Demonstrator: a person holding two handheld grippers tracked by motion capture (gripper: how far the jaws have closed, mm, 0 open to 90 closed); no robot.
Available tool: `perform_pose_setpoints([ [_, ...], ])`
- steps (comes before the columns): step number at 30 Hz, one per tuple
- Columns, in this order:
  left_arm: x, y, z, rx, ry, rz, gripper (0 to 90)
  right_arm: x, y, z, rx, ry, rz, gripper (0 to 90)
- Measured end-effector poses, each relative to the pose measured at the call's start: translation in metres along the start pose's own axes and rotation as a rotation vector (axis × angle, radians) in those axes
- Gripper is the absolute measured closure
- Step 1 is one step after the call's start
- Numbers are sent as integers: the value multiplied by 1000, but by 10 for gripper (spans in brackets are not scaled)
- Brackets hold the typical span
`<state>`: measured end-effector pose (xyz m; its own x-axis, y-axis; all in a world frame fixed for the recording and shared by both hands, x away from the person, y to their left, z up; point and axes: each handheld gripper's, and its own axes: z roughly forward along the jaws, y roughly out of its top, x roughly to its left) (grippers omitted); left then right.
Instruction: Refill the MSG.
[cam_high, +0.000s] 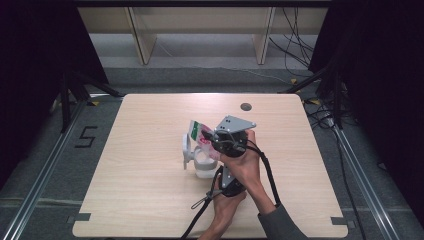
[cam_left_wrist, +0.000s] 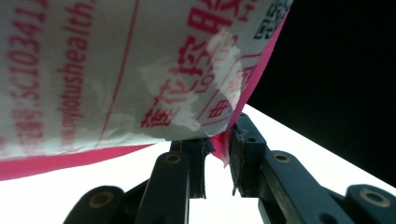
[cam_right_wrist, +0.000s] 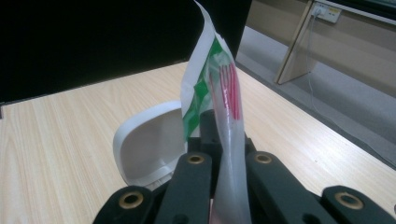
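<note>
Both hands are working at the middle of the counter, a little below the centre of the high view. The right gripper is clamping its jaws together on the edge of a thin plastic packet. In the right gripper view the packet is rising edge-on straight up from between the two black jaws, its green and red print facing left and right. The left gripper is sitting lower in the high view, under the right hand. In the left gripper view its jaws are standing slightly apart, with the packet's pink bottom corner caught against the right-hand jaw; I cannot tell whether both jaws are pressing on it. The packet's white face with red lettering is filling the upper left of that view.

Just left of the packet in the high view, a white container is standing on the counter with its hinged lid swung open and upright. In the right gripper view the lid's hollow inner side is showing at centre left, just behind the jaws. What is inside the container I cannot make out.

The counter is lying bare on all sides of the hands, with wide wooden room toward the left, right and top edges. A small dark round hole is sitting near the top edge.
</note>
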<state>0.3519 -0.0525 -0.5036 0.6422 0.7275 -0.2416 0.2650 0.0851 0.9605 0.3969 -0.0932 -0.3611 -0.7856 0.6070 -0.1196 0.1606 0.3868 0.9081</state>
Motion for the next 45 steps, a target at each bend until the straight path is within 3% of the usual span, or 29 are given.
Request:
perform_pose_setpoints([
  [3,-1,0,1,-6,2,-3,770,1,0,0,11,15,7,900],
  [4,-1,0,0,-4,2,-1,770,1,0,0,0,1,-11,900],
  [15,0,0,0,-2,0,3,770,1,0,-2,13,10,23,900],
  [19,0,0,0,-3,3,-1,770,-2,0,0,-7,0,-10,900],
  [20,0,0,0,-5,1,-1,770,0,0,-2,9,12,23,900],
  [23,1,0,-1,1,4,2,770,1,1,-2,15,24,24,900],
  [24,1,0,-1,0,4,0,770,0,0,0,-9,7,8,900],
  [25,1,0,-1,0,4,0,770,1,0,-1,8,11,29,900],
  [29,1,0,-1,2,4,1,770,0,1,-1,6,19,8,900],
  [45,1,0,-1,-2,3,-2,769,2,0,-1,13,18,30,900],
])
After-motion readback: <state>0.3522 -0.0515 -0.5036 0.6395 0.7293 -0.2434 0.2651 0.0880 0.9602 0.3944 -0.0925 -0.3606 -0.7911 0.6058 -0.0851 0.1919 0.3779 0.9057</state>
